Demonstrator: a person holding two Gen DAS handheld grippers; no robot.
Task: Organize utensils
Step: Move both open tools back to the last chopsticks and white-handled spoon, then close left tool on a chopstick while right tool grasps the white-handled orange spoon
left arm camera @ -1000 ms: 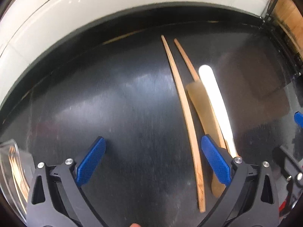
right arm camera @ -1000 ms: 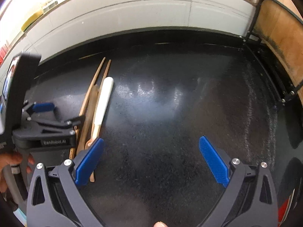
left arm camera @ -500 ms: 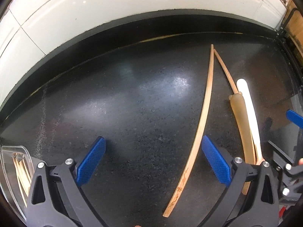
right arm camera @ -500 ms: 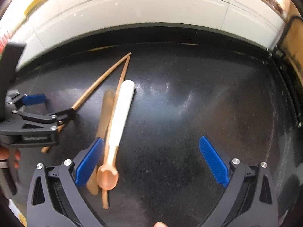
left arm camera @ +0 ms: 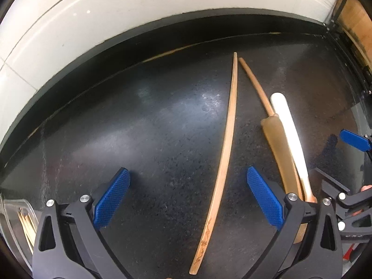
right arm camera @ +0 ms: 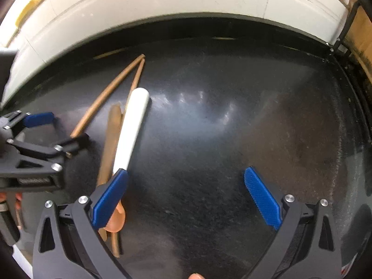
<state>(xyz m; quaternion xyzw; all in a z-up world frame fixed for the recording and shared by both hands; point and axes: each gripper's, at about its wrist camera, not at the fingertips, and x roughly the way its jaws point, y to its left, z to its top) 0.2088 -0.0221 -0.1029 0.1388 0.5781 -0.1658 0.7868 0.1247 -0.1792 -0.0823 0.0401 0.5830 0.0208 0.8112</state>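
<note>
Several utensils lie on a black counter [left arm camera: 151, 127]. A long thin wooden stick [left arm camera: 224, 153] lies lengthwise between my left gripper's [left arm camera: 186, 197] open, empty jaws. To its right lie a wooden spatula [left arm camera: 277, 144] and a white-handled spoon [left arm camera: 288, 125]. In the right wrist view my right gripper [right arm camera: 186, 197] is open and empty; its left finger [right arm camera: 109, 200] is over the white-handled spoon [right arm camera: 132, 125], whose orange bowl [right arm camera: 116, 218] shows below it. The spatula [right arm camera: 111, 139] and stick [right arm camera: 102, 100] lie further left.
A clear container [left arm camera: 21, 220] holding wooden sticks is at the far left. A white tiled wall [left arm camera: 139, 11] runs behind the counter. A black rack frame [right arm camera: 344, 37] and wooden board stand at the right. The left gripper shows in the right wrist view [right arm camera: 37, 139].
My left gripper has shifted right so the thin stick lies between its jaws. My right gripper has moved left and closer over the white-handled spoon.
</note>
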